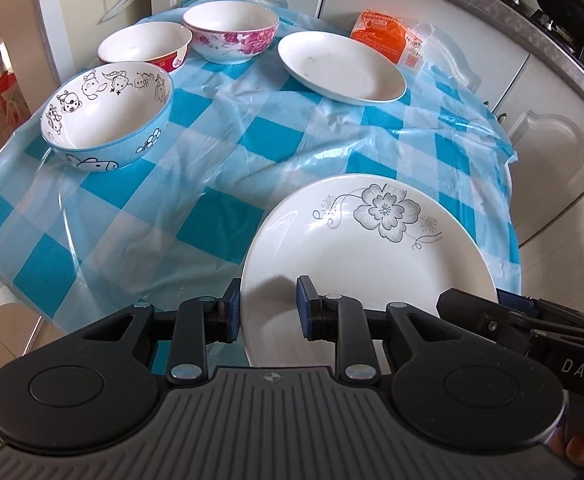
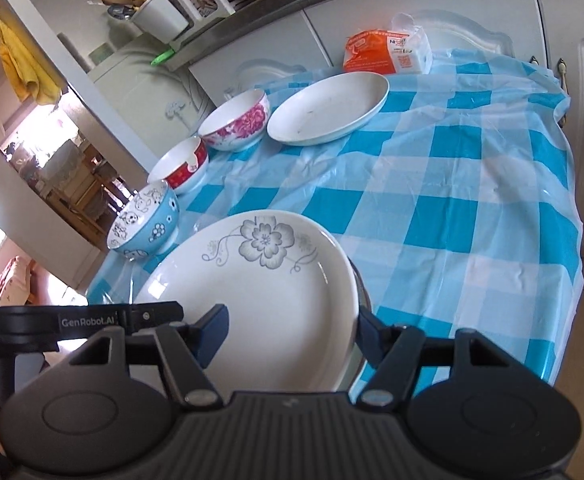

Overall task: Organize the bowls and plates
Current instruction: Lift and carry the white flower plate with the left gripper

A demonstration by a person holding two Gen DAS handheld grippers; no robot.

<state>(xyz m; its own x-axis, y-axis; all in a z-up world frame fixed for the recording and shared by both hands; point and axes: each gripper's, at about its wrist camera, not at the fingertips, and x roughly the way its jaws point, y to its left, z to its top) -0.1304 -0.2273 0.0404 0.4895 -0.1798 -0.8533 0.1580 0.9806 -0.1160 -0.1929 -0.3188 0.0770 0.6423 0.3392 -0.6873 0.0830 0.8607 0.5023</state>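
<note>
The round white glazed plate with a grey flower print, nearest of the dishes on the blue-checked tablecloth, is rigid, slippery and fragile: left gripper pinches its near rim narrowly, right gripper straddles the opposite rim half-open, contact uncertain.

Black left gripper (blue pads, silver screws, ribbed grey housing).
</note>
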